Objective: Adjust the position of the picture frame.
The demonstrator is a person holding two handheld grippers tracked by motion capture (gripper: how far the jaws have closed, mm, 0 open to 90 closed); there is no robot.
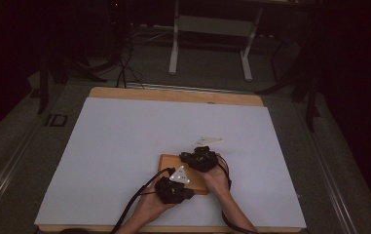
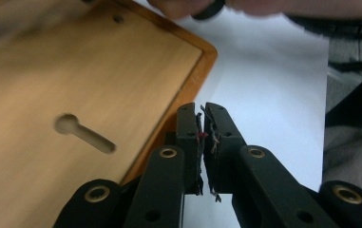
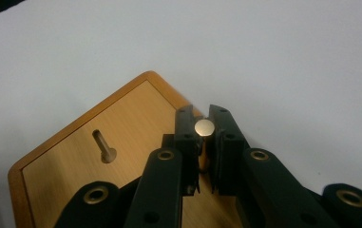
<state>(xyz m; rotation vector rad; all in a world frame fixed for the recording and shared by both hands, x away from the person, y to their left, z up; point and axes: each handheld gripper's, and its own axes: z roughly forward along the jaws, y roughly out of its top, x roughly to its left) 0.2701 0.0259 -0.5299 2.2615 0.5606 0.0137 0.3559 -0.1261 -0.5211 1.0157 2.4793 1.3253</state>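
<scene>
Both tongs at a wooden board on the white surface; right tongs pinch a small round metal piece.

High view: the wooden board (image 1: 193, 173) lies near the front edge of the white surface (image 1: 124, 146), right of centre. The left tongs (image 1: 173, 187) sit over its near edge, the right tongs (image 1: 200, 158) over its far right part, close together. A hand backs each.
Left gripper view: the left tongs (image 2: 202, 133) are nearly shut, only a thin slit between the jaws, nothing held; they point past the board's rounded corner (image 2: 207, 50). A keyhole slot (image 2: 83, 133) shows in the board.
Right gripper view: the right tongs (image 3: 204, 127) are narrow, clamped on a small round metal piece (image 3: 204, 127) at the jaw tips, above the board's edge. The keyhole slot (image 3: 104, 146) lies to the left.
</scene>
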